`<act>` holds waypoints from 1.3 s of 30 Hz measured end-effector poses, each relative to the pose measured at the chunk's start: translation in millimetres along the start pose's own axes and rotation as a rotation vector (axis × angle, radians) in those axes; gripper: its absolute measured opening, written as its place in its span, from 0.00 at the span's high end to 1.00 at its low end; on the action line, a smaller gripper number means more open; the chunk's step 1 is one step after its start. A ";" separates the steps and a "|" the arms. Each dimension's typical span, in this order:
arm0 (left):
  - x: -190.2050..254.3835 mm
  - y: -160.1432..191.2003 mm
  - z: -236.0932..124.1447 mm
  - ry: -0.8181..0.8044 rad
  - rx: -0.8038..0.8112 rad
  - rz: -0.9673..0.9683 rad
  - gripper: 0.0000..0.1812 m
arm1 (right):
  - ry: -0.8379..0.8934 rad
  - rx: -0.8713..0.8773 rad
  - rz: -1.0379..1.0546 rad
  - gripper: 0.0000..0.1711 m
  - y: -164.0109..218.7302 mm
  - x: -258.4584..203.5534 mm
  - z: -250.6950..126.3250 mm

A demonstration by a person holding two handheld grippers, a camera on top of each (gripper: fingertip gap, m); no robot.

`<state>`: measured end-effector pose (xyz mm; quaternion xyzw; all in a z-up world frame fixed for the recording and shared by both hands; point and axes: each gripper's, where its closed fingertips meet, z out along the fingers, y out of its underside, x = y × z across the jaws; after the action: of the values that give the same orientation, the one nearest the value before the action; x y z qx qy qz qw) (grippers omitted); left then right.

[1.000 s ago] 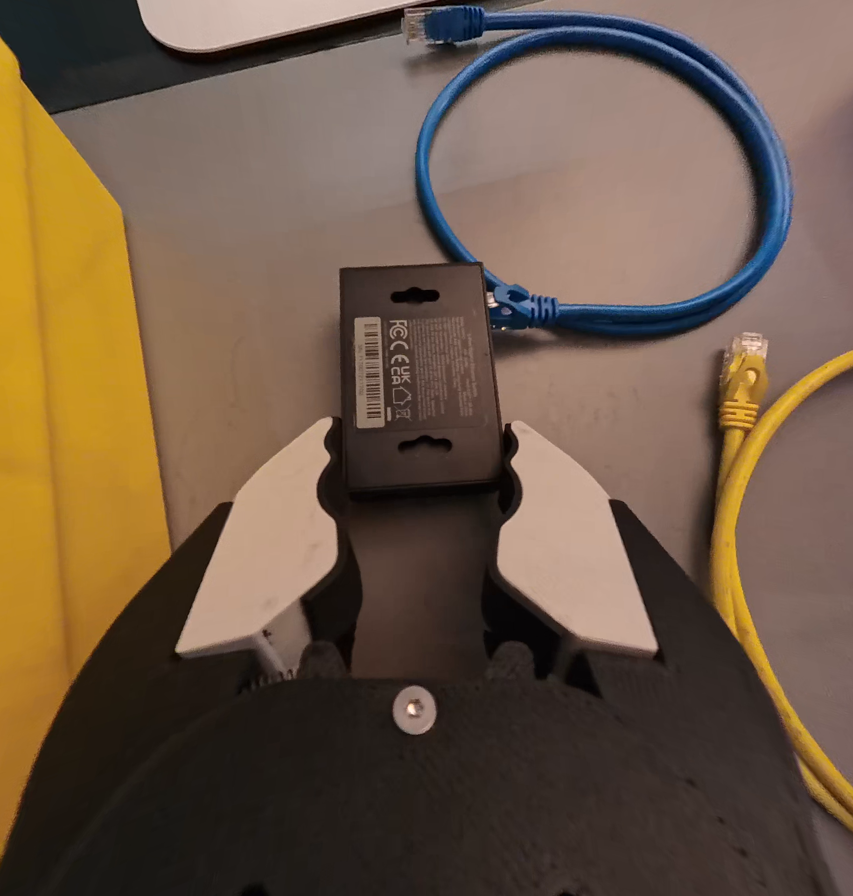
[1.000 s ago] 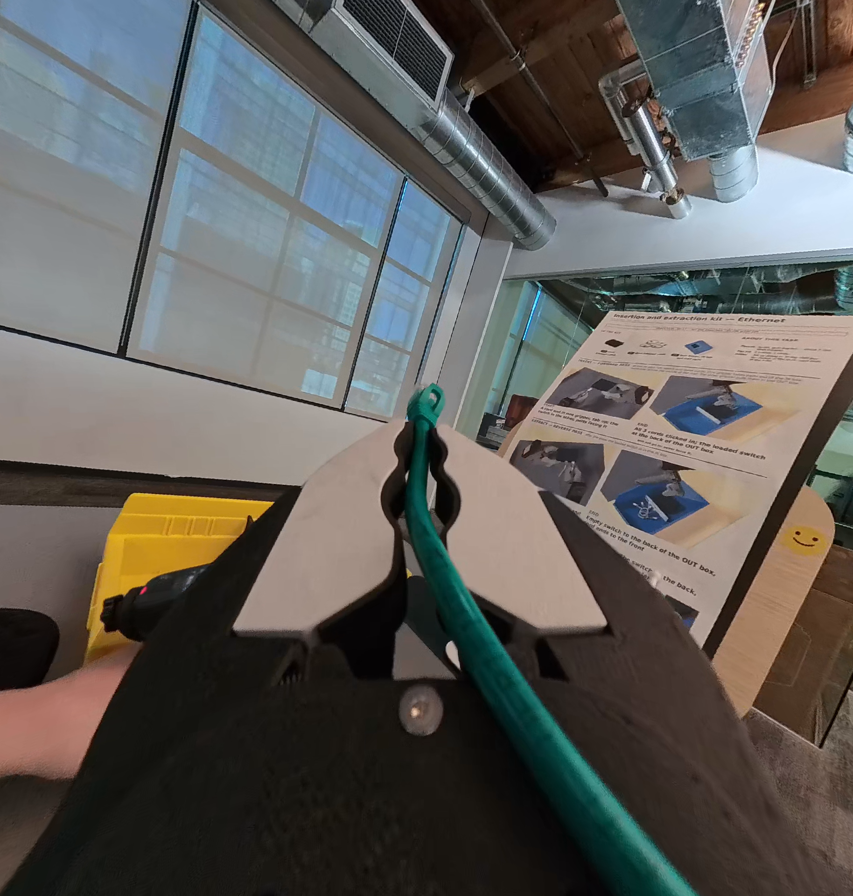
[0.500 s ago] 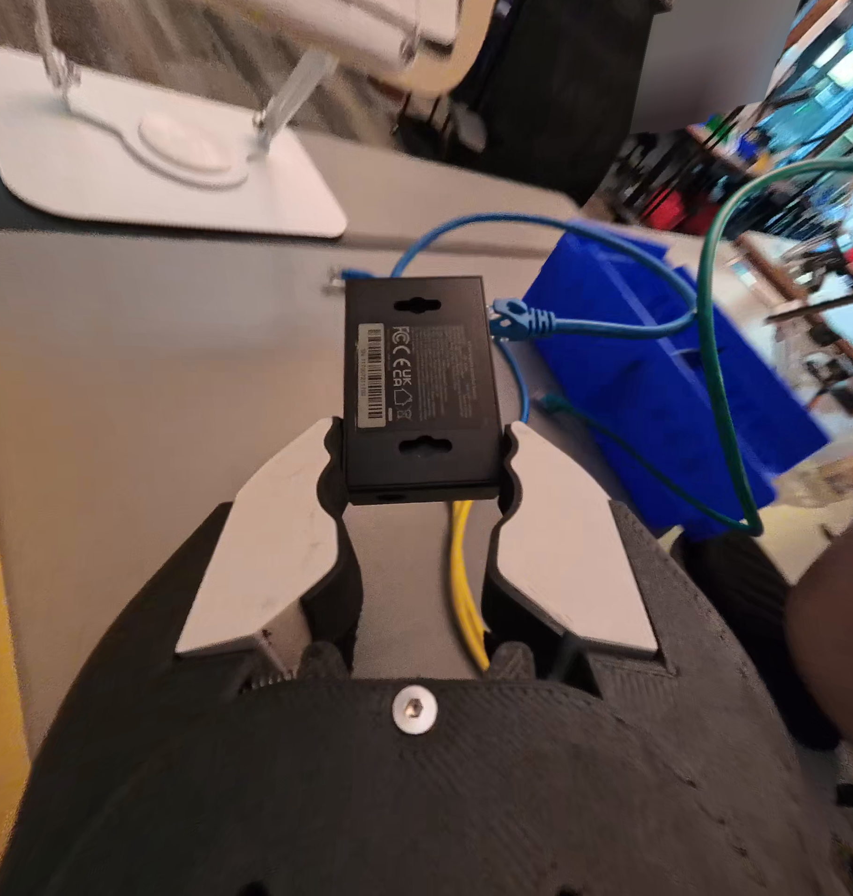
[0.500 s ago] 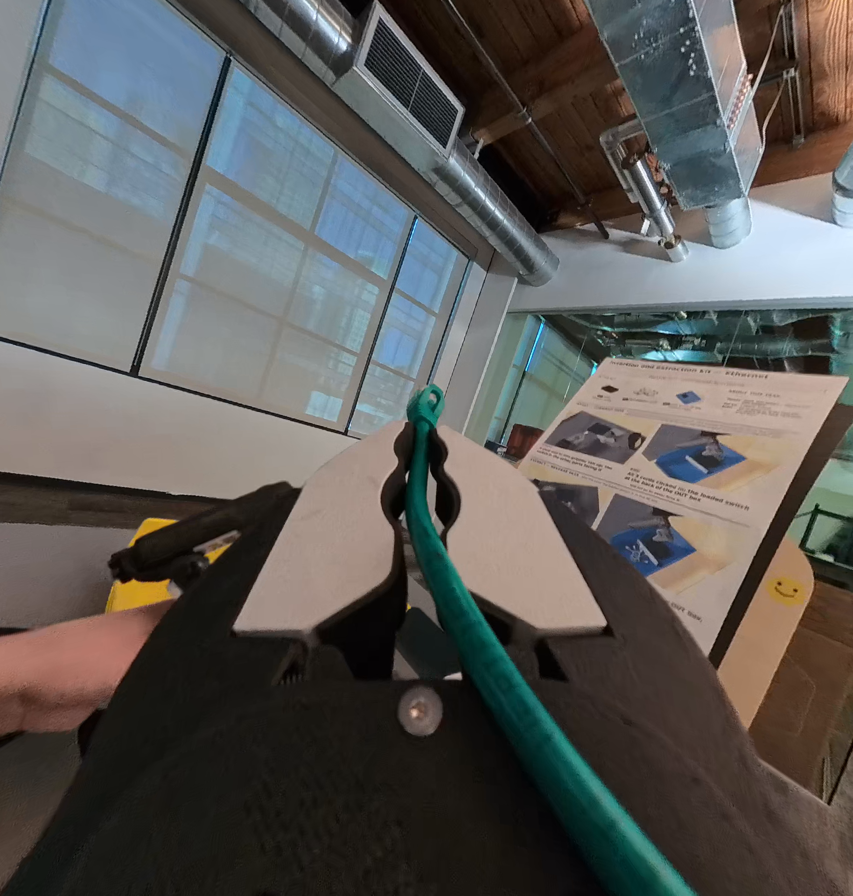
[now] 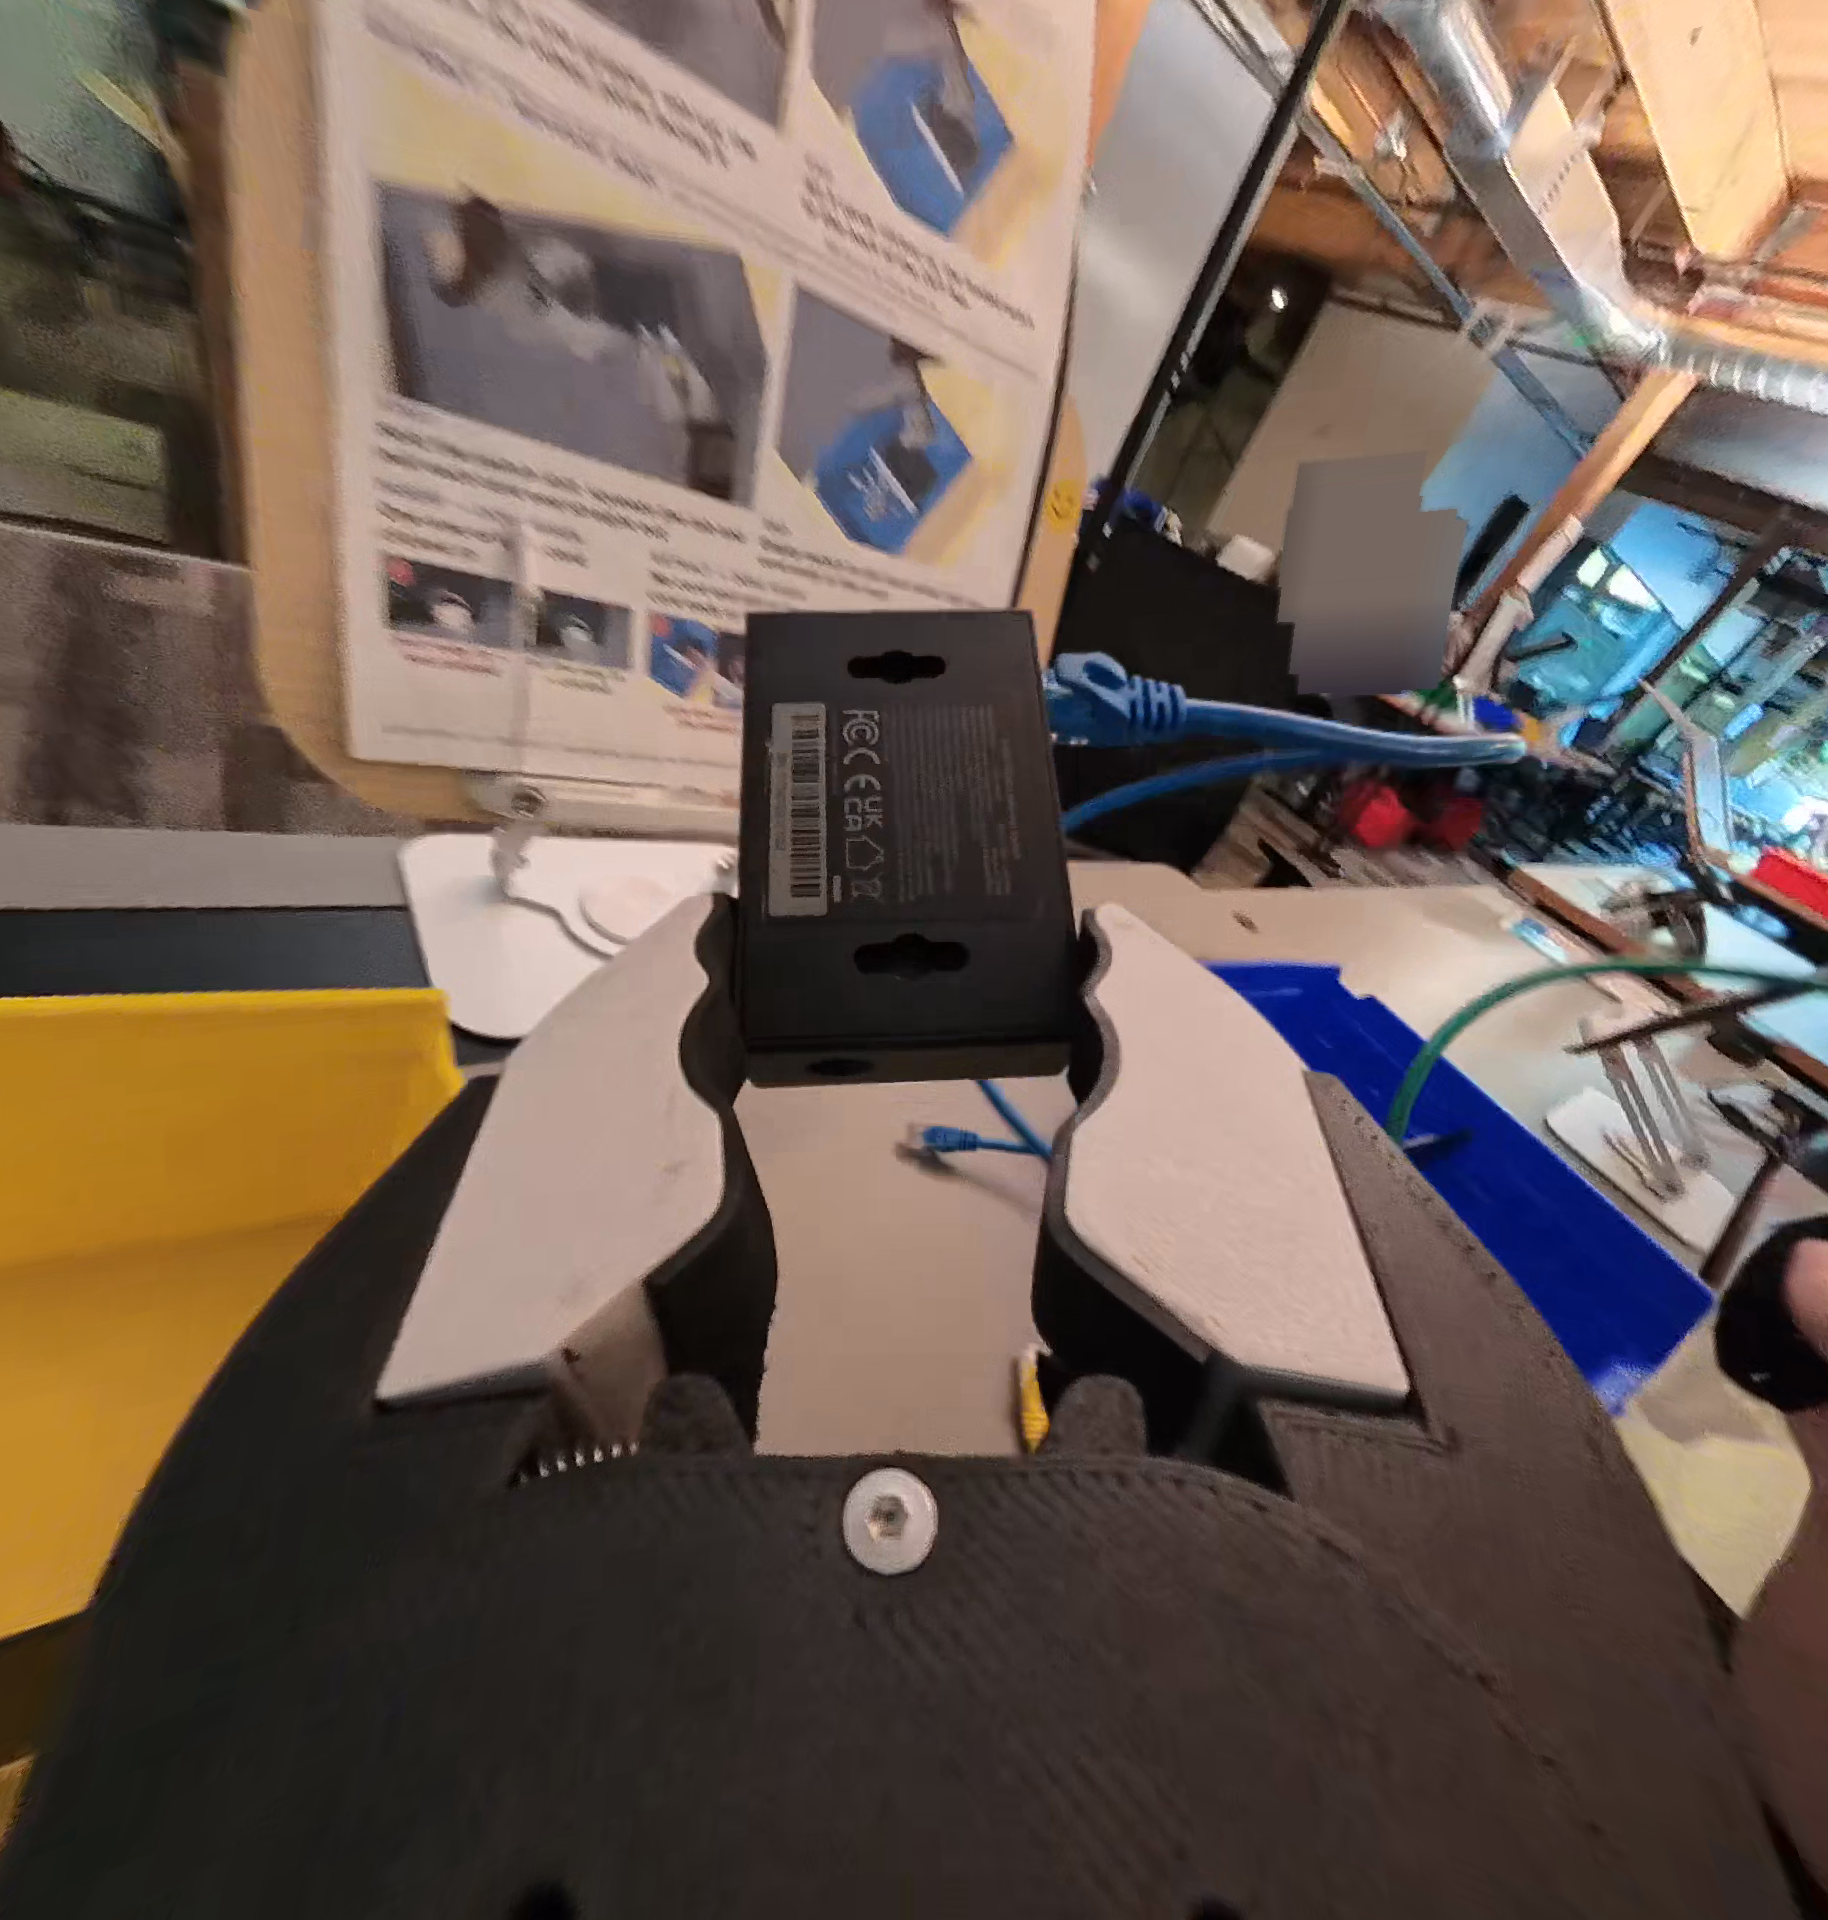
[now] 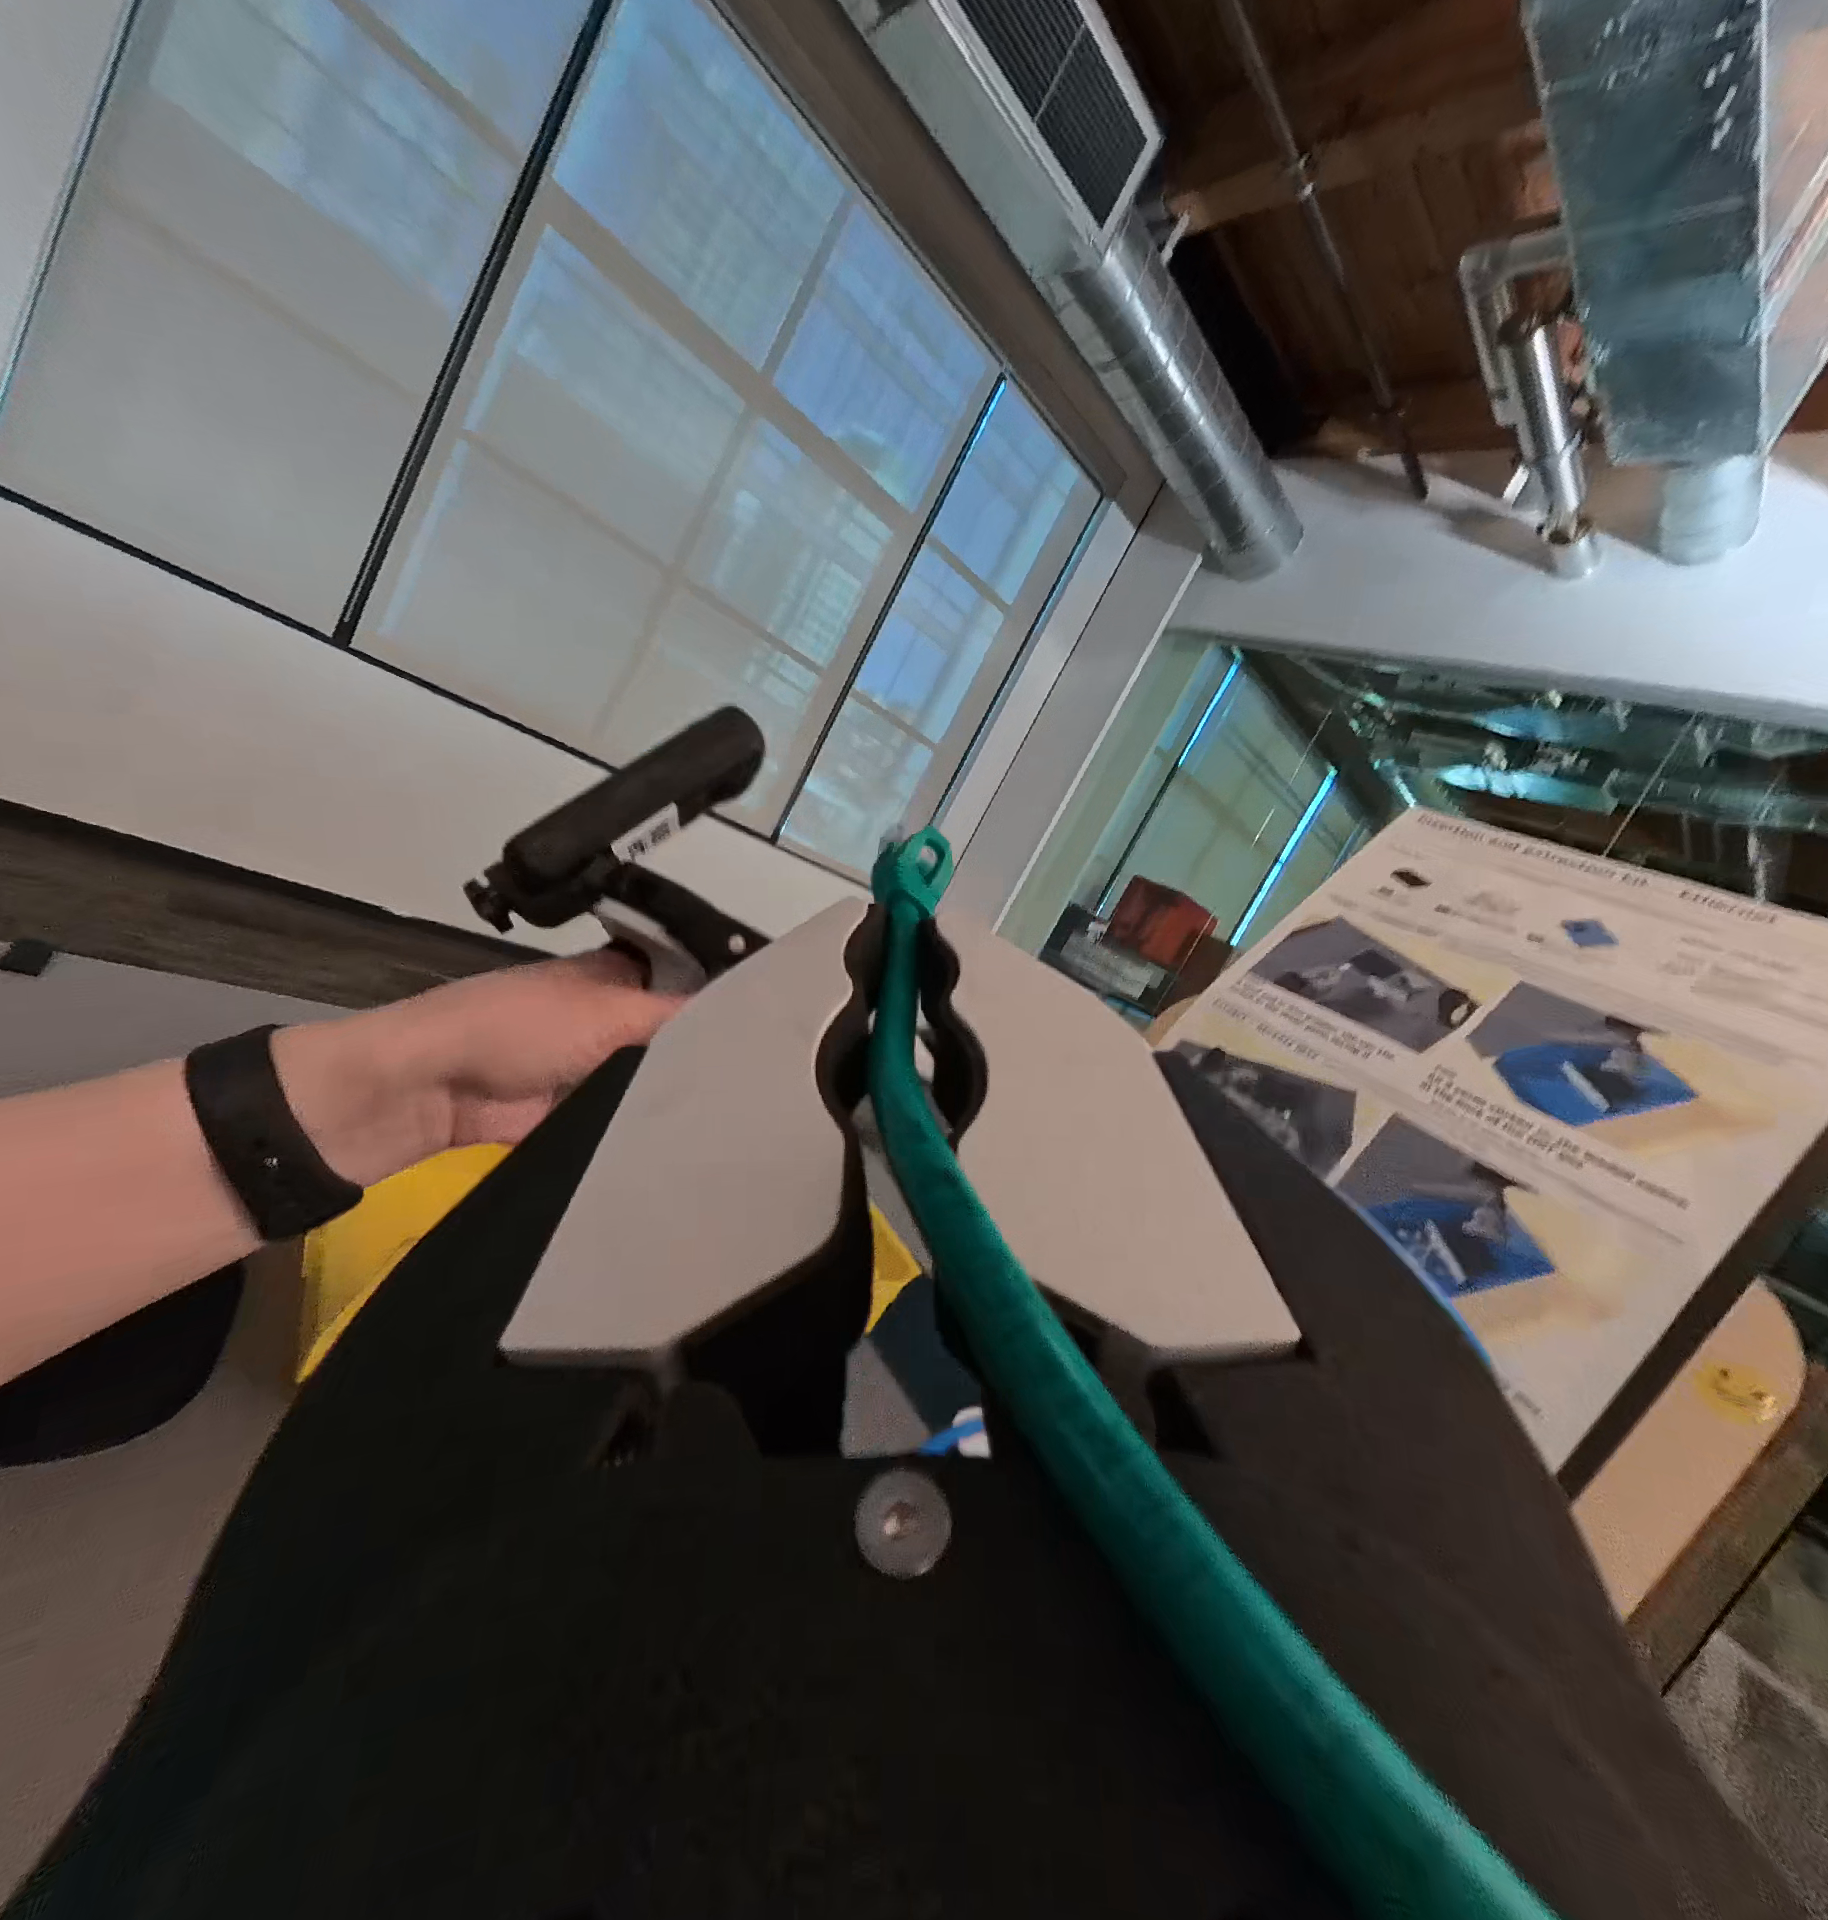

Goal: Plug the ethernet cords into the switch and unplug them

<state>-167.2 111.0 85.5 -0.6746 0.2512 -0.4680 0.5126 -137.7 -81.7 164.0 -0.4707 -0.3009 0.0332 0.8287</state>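
Note:
My left gripper (image 5: 894, 951) is shut on the black switch (image 5: 894, 821) and holds it in the air, underside up. A blue ethernet cord (image 5: 1118, 707) is plugged into the switch's right side and hangs down to the grey table (image 5: 889, 1278). My right gripper (image 6: 894, 935) is shut on a green ethernet cord (image 6: 993, 1236); its green plug (image 6: 915, 862) sticks out past the fingertips, pointing up. The green cord also shows thin at the right of the left wrist view (image 5: 1450, 1029). A yellow plug (image 5: 1029, 1392) peeks between my left fingers.
A yellow bin (image 5: 162, 1195) stands at the left and a blue bin (image 5: 1461, 1164) at the right. An instruction poster (image 5: 629, 364) on a white stand rises behind the table. A person's hand with a black wristband (image 6: 266, 1127) holds the left gripper's handle (image 6: 629, 831). Spacing between my two grippers at the tips: around 20 cm. The left tips stand about 30 cm off the yellow plug (image 5: 1029, 1392).
The left gripper has lifted the switch off the table and tilted up, the blue cord trailing. The right gripper still holds the green cord, tilted a little more; the other hand has risen into its view.

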 end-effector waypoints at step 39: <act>110.3 13.0 -15.5 0.279 -0.123 0.311 0.67 | 0.023 -0.186 -0.557 0.96 50.1 9.1 3.7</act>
<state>-131.0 9.1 115.2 -0.5863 0.4489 -0.4558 0.4969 -120.8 -47.9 129.5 -0.4445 -0.4107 -0.2285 0.7626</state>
